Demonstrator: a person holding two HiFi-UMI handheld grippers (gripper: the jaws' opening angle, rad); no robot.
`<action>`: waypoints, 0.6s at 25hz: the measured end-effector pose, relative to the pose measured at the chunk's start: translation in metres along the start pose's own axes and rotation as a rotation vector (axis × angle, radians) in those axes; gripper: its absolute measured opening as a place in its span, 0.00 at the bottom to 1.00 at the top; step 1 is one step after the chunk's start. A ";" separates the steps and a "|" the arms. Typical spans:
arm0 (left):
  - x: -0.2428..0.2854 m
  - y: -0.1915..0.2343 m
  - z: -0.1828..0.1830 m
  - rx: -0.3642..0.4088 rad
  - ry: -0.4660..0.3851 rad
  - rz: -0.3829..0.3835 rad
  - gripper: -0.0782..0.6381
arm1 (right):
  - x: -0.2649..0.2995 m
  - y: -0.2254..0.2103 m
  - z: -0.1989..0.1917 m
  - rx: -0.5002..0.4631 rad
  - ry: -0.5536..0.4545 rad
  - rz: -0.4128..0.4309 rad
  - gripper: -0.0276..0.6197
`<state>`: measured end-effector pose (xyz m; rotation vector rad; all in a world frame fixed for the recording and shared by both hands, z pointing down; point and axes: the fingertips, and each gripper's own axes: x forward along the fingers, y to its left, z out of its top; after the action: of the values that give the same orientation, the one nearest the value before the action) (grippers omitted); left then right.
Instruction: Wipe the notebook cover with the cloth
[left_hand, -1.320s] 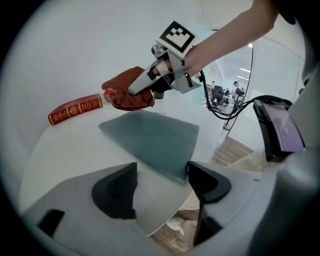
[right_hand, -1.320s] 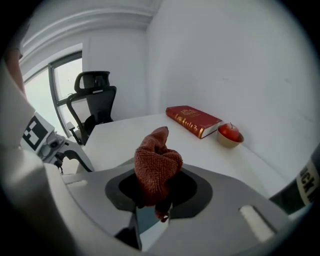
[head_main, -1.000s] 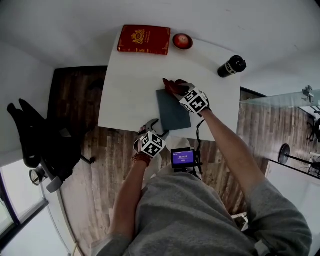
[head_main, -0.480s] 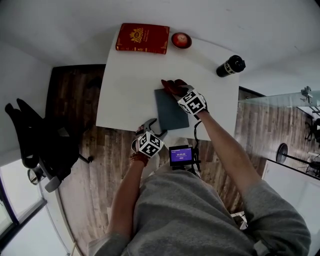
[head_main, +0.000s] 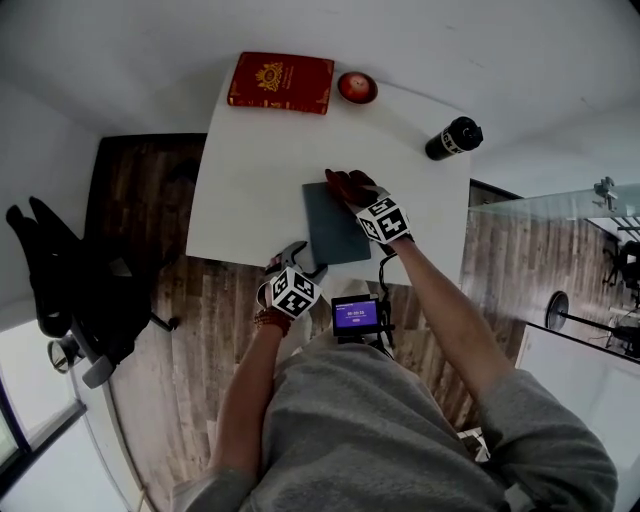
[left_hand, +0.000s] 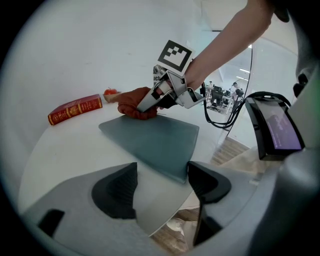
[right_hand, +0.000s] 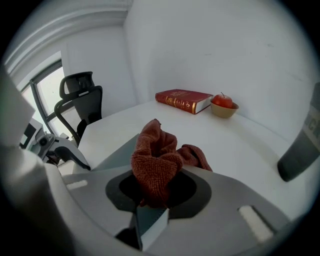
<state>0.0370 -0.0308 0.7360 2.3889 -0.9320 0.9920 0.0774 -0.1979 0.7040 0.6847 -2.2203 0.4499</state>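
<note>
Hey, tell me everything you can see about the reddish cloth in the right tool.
The cloth is a rust-red rag with a nubby weave like terry or microfibre. It is bunched into soft folds, not spread flat. The right tool has its jaws closed on it. One lobe sticks up and another trails forward. In the head view and the left gripper view, its lower folds rest on the far end of the grey notebook.

Wood floor, black chair, perhaps window
</note>
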 end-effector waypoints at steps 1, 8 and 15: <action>0.001 0.000 0.001 0.000 -0.001 0.001 0.54 | -0.002 0.000 -0.002 0.005 0.000 -0.001 0.20; 0.002 0.000 0.002 0.004 -0.004 0.005 0.54 | -0.010 0.003 -0.012 0.079 -0.009 -0.015 0.20; 0.003 0.001 0.001 0.004 -0.003 0.006 0.54 | -0.019 0.013 -0.027 0.126 0.000 -0.009 0.20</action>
<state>0.0383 -0.0332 0.7371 2.3933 -0.9397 0.9938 0.0956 -0.1677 0.7055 0.7597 -2.2022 0.5895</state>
